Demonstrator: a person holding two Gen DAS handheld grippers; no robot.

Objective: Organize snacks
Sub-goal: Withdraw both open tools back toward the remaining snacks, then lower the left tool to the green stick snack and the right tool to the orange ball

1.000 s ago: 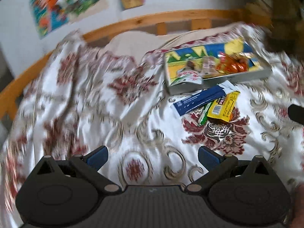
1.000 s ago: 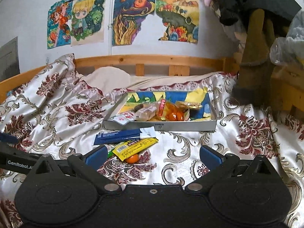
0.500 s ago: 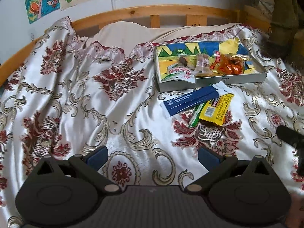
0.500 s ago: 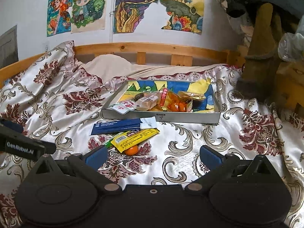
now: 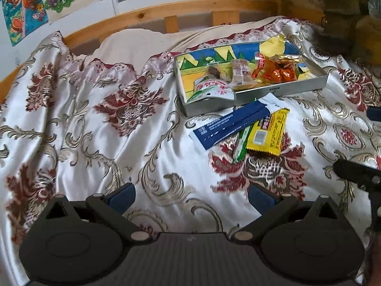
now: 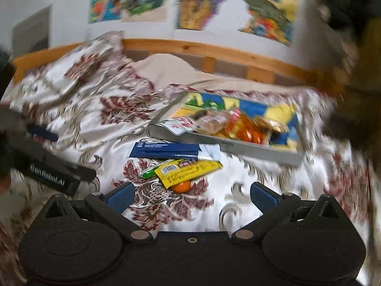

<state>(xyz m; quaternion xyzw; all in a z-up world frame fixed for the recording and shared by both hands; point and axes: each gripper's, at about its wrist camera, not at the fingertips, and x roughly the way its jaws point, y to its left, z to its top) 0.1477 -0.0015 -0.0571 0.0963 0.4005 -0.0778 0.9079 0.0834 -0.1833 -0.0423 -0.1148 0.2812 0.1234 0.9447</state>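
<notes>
A shallow grey tray (image 5: 281, 92) (image 6: 247, 146) with a colourful liner lies on the bed and holds several wrapped snacks, among them a white pouch (image 5: 212, 91) and an orange packet (image 5: 276, 71). In front of it lie a blue packet (image 5: 231, 124) (image 6: 166, 149), a yellow bar (image 5: 268, 132) (image 6: 190, 169), a thin green stick (image 5: 241, 143) (image 6: 148, 172) and a small orange ball (image 6: 182, 186). My left gripper (image 5: 190, 194) is open above bare bedspread, left of the loose snacks. My right gripper (image 6: 191, 193) is open just short of the orange ball and yellow bar.
A white satin bedspread (image 5: 107, 124) with red floral patterns covers the bed. A wooden bed rail (image 5: 166, 12) and a wall with colourful posters (image 6: 238, 2) stand behind. Dark clutter (image 5: 345, 4) piles at the right. The left gripper's body (image 6: 47, 166) shows at left in the right wrist view.
Both grippers moved closer to the loose snacks. The right wrist view tilted and blurred as it dropped toward the yellow bar. Both stayed open.
</notes>
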